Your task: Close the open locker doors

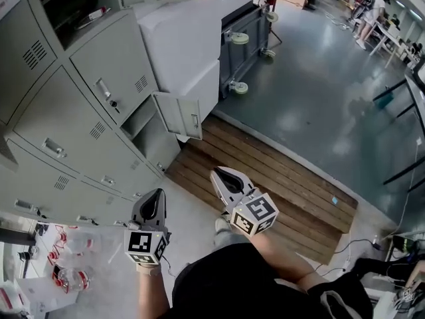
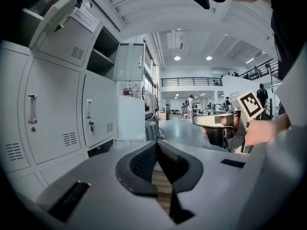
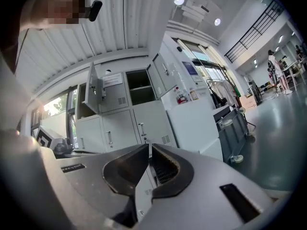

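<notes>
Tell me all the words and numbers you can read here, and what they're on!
No words or numbers can be read anywhere.
Paper sheet on the upper lockers: print too blurred to read.
Blue sign behind the white cabinet: too small to read.
Bottles on top of the cabinet: labels too small to read.
Marker cubes on the grippers: only black-and-white square patterns, no letters.
</notes>
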`<state>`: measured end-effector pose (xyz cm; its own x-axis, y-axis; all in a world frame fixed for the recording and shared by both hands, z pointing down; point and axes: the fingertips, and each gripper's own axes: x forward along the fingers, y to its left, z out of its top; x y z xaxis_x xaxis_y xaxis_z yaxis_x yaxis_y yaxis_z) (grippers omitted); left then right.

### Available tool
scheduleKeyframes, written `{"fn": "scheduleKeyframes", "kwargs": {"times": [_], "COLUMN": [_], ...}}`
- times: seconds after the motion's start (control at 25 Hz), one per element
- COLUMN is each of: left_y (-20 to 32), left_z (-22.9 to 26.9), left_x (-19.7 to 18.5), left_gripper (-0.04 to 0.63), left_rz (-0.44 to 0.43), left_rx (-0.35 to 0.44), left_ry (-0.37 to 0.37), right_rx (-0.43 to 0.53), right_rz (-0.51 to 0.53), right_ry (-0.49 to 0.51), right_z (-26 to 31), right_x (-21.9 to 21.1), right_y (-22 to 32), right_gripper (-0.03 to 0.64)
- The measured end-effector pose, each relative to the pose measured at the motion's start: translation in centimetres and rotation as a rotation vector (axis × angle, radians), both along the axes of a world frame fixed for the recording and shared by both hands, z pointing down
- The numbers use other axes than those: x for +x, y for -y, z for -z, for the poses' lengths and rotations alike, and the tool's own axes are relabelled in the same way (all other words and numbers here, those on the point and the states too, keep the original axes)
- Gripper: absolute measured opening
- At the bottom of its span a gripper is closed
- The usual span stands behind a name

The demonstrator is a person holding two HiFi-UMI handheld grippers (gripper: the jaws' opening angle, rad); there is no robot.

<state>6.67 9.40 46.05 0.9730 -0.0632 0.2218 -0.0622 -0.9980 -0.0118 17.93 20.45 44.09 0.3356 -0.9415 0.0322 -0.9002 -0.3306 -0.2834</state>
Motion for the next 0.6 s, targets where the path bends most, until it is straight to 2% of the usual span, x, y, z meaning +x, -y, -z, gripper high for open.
{"fn": "scheduleKeyframes", "kwargs": {"times": [0.28,0.44,0.6], "left_y": [0.5,1.2,2.3], "left_z": [1.5,1.9,2.5], "left_x": [8.5,10.8,11.3], "left_gripper": [0.018,0.018,0.018], "left_rz": [0.041,0.074,0.119], "left_rx": [0.007,0.019,0.027], "left_ry": [-0.014,-0.016,-0.026], "right_rx": [0.001,0.0,0.01], "right_rz": [0.076,0.121,0.174], "right_ry": [0.015,0.006,-0.015], "right_z": [0.2,0.5,1.2], "right_x": [7.7,9.9,10.7], "right_y": [2.0,3.2,5.0], "right_gripper": [0.043,0.044,0.043]}}
